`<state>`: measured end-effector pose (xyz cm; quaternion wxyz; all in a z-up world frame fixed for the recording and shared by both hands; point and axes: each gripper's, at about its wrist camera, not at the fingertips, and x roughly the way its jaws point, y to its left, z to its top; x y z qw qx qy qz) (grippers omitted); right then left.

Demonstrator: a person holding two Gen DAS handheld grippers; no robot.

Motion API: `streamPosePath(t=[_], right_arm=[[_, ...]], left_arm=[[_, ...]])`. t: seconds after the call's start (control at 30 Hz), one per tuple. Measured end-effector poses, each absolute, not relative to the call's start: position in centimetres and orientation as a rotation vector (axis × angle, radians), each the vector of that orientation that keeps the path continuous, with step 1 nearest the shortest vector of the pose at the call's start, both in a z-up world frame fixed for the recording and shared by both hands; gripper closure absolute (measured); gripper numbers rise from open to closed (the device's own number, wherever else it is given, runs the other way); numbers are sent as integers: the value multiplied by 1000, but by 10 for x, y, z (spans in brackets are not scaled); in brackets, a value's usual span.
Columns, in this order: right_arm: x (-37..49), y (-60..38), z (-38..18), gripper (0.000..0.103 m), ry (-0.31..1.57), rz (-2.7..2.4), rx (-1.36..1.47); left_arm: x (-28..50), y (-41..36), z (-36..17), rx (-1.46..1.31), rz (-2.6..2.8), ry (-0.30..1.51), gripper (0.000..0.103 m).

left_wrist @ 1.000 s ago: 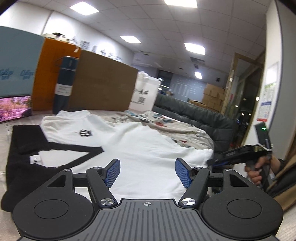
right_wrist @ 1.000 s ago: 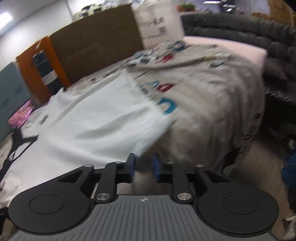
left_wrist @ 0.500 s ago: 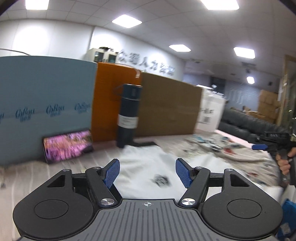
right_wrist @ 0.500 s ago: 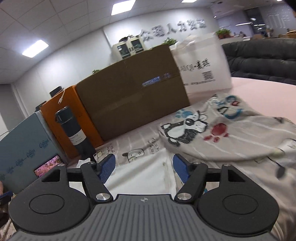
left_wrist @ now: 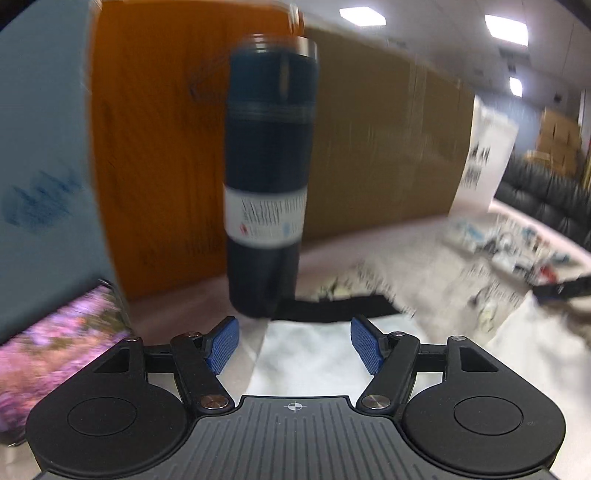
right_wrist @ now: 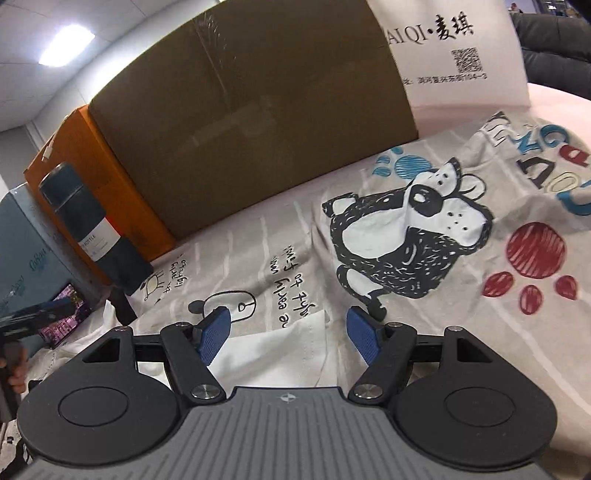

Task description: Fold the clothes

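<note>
Left claw (left_wrist: 294, 349) is spread wide with nothing between its blue pads (left_wrist: 221, 345), hovering over the collar end of a white t-shirt (left_wrist: 314, 358) with a black neckband (left_wrist: 332, 309). Whole shot's pretty motion-blurred. Right ahead stands a dark blue thermos bottle (left_wrist: 269, 173) with a white label, upright, in front of an orange box (left_wrist: 159, 147) and a brown cardboard box (left_wrist: 384, 147). Phone (left_wrist: 62, 332) with a pinkish screen sits at the left, leaning on a blue-grey box (left_wrist: 40, 147). Printed grey cloth (left_wrist: 461, 266) covers the table off to the right.

office: ceiling panel lights (left_wrist: 362, 16), stacked cartons (left_wrist: 557, 140)
</note>
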<state>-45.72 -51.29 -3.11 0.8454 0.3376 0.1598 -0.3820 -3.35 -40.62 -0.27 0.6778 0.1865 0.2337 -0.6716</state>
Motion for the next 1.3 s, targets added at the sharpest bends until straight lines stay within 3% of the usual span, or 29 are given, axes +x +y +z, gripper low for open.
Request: streamPosePath(t=[0.17, 0.27, 0.3, 0.37, 0.43, 0.53, 0.7, 0.9, 1.03, 1.07, 1.1, 1.13, 1.17, 1.23, 1.3], right_arm=[[-456, -515, -40, 38, 333, -776, 707], [-454, -510, -40, 45, 345, -780, 677], [-453, -509, -40, 51, 350, -781, 667], [-452, -506, -40, 60, 358, -783, 647], [-450, -503, -40, 79, 366, -786, 628], [-447, -498, -39, 92, 379, -814, 581], [-433, -488, -18, 96, 343, -891, 448], [-417, -509, -25, 96, 420, -957, 428], [-413, -516, -34, 93, 479, -972, 428], [-413, -517, -37, 88, 494, -976, 427], [-413, -518, -38, 75, 500, -999, 421], [-415, -518, -37, 64, 500, -1025, 418], [-419, -517, -36, 62, 489, -1035, 422], [-428, -514, -30, 59, 460, -1046, 432], [-439, -503, -25, 55, 430, -1053, 443]], left_arm=[[-25, -445, -28, 488, -1501, 637, 35], [-29, -448, -33, 503, -1525, 621, 38], [-33, -446, -33, 516, -1542, 591, 43], [-44, -440, -33, 539, -1606, 539, 87], [-58, -434, -34, 586, -1624, 465, 96], [-69, -423, -29, 586, -1558, 338, 102], [-81, -410, -10, 524, -1387, 104, 102], [-86, -434, -31, 647, -1293, 137, 102], [-95, -447, -46, 773, -1276, 170, 90], [-97, -446, -46, 783, -1260, 159, 84], [-99, -445, -45, 788, -1245, 146, 77], [-101, -440, -43, 772, -1232, 118, 60], [-103, -435, -40, 756, -1219, 91, 37], [-105, -420, -31, 719, -1198, 30, 20], [-106, -400, -19, 711, -1191, -22, 20]])
